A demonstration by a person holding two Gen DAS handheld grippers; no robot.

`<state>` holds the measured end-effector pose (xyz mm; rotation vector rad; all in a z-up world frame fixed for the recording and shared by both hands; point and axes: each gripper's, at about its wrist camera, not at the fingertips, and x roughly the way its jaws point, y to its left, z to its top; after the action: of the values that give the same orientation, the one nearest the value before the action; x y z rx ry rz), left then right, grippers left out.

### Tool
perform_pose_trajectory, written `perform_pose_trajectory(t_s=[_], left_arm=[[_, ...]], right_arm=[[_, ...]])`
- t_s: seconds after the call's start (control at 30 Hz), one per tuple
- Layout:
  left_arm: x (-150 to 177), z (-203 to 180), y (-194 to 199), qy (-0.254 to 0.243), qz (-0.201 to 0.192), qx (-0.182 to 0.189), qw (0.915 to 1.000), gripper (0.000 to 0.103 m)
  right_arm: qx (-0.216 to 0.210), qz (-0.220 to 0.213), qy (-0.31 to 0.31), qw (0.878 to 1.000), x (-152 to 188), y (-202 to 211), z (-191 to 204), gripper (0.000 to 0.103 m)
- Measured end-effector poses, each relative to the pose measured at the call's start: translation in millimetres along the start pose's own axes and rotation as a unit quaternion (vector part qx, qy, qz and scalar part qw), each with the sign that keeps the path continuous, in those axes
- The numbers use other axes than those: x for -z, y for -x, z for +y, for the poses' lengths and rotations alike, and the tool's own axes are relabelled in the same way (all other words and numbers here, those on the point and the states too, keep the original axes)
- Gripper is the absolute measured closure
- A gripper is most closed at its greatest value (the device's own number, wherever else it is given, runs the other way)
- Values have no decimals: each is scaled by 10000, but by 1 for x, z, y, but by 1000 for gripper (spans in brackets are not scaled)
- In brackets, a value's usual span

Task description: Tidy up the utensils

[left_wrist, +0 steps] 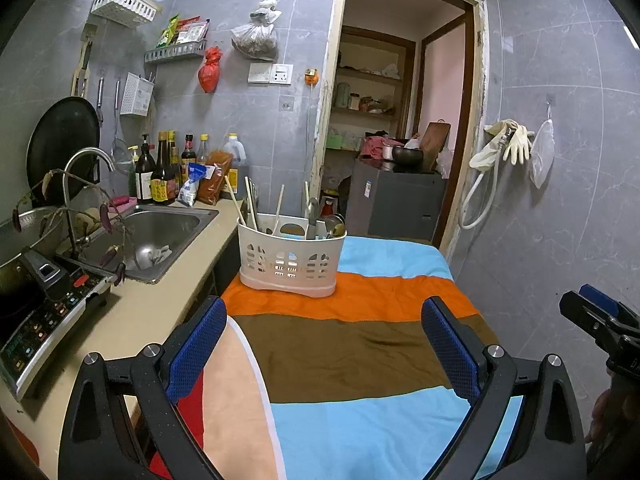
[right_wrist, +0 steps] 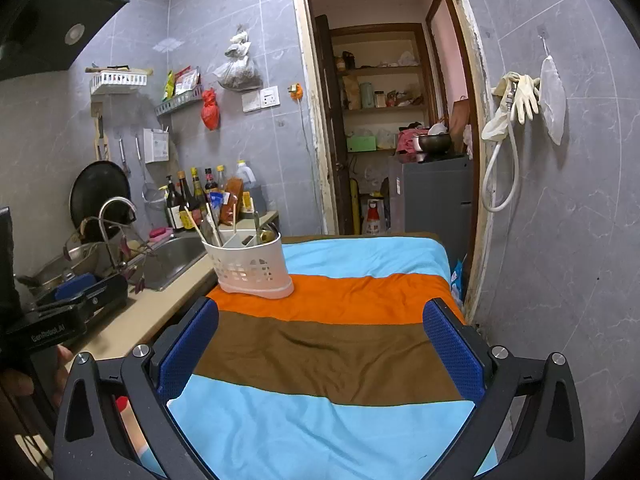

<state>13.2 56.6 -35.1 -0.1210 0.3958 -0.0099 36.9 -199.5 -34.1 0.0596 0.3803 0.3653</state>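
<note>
Hovering low over the striped cloth (left_wrist: 360, 360), both grippers face the caddy (left_wrist: 290, 258), the landmark here. Nearest the lens, the left gripper (left_wrist: 324, 344) has its blue pads spread wide with nothing between them; the right gripper (right_wrist: 320, 344) likewise stands agape and empty. Both hang well short of the caddy, over the brown and blue bands.

The caddy sits on the orange band, toward the counter-side edge of the cloth. It is a white perforated plastic holder with dividers inside. Chopsticks (left_wrist: 240, 206) lean out of the compartment nearest the sink (left_wrist: 160, 236), and spoons (left_wrist: 334, 224) stand in the end compartment away from it. No loose utensils show on the cloth, so the task looks either done or not yet laid out; I cannot tell which.

Judging by looks, the chopsticks are light, stiff and thin, apt to roll or twist between the pads; take them high on the exposed shafts above the caddy rim. The metal spoons are heavier and slick, best pinched across the handle. The caddy itself seems light and could tip if a utensil drags on its wall.

Beyond the caddy a doorway (left_wrist: 400, 120) opens onto shelves.
</note>
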Motion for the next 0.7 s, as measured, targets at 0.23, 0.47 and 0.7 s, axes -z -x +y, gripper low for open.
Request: perform_pose_trajectory(t_s=[0.23,0.47,0.7], left_arm=[[0,1,0,5,-14,2,10000,8],[0,2,0,5,-13,7,10000,8],[1,2,0,1,-23,-13,10000,8]], right_arm=[[4,1,4,10000,0,0,0,0],[8,5,-2,10000,0,0,1,0],[5,-20,-6,10000,-1,0,0,0]])
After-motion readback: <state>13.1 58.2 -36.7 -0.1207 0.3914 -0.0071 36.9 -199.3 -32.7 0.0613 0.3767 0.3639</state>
